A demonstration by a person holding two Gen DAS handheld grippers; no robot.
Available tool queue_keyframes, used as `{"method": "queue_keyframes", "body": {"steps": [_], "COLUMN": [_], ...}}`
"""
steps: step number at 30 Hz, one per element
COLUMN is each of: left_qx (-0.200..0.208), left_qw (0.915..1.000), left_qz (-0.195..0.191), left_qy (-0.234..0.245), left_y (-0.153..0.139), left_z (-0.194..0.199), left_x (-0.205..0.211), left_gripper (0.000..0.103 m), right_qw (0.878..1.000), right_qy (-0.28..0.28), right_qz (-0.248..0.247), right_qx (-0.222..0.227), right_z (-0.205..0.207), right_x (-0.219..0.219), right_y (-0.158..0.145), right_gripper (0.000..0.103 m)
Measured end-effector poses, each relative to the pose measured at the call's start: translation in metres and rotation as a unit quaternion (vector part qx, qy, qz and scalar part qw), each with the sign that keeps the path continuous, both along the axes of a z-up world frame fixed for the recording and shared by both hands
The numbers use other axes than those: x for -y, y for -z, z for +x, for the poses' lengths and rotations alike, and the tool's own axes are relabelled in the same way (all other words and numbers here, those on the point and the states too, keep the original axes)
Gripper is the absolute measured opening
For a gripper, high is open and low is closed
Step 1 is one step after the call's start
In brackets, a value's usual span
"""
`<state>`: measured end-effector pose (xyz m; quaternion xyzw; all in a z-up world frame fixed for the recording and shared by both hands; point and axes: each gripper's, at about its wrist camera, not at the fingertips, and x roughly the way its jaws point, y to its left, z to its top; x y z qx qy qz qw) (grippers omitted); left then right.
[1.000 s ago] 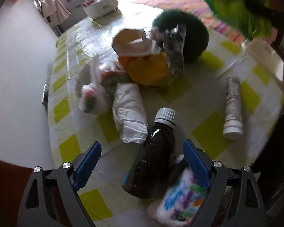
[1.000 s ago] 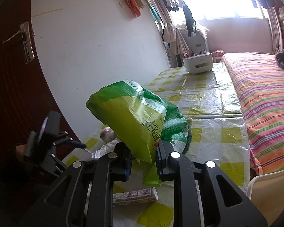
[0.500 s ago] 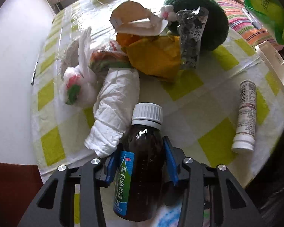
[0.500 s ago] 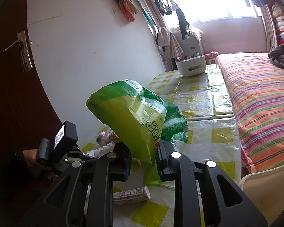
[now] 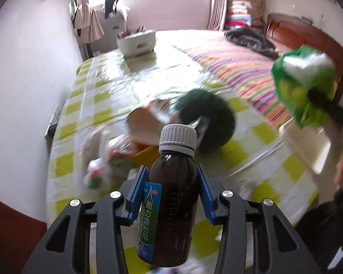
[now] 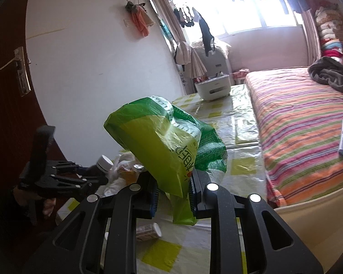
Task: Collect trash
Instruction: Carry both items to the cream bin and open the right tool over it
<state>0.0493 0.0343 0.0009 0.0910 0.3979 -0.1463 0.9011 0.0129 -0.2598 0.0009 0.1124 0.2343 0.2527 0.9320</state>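
The left gripper (image 5: pixel 171 191) clamps a brown medicine bottle (image 5: pixel 171 205) between its blue pads, lifted above the table (image 5: pixel 103 96). The bottle has a white cap, a green label and dark liquid inside. The right gripper (image 6: pixel 173 194) pinches the edge of a green plastic bag (image 6: pixel 162 141), held up over the table; what the bag holds cannot be told. A white tube (image 6: pixel 148 229) lies on the checked cloth below, near a blurred heap of wrappers (image 5: pixel 116 155).

Trash heap (image 5: pixel 135 141) crowds table (image 5: pixel 98 96) front; far half open
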Motion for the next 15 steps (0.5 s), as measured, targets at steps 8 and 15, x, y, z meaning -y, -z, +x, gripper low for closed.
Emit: {"method": "queue_keyframes", "body": {"steps": [8, 15], "left_qx": [0.027, 0.023], "left_qw": [0.9979, 0.9932], "left_qz": [-0.044, -0.075], "left_qy": [0.040, 0.086], "left_y": [-0.010, -0.007], "left_z": [-0.021, -0.037], "left_x": [0.062, 0.119], "left_gripper": [0.042, 0.042], "right_qw": [0.999, 0.996], "right_qy": [0.043, 0.091], "right_qz": [-0.007, -0.010], "right_qx": [0.003, 0.010], "right_z": [-0.013, -0.031], "right_x": [0.036, 0.075], "right_y": [0.003, 0.002], "right_gripper": [0.020, 0.020]}}
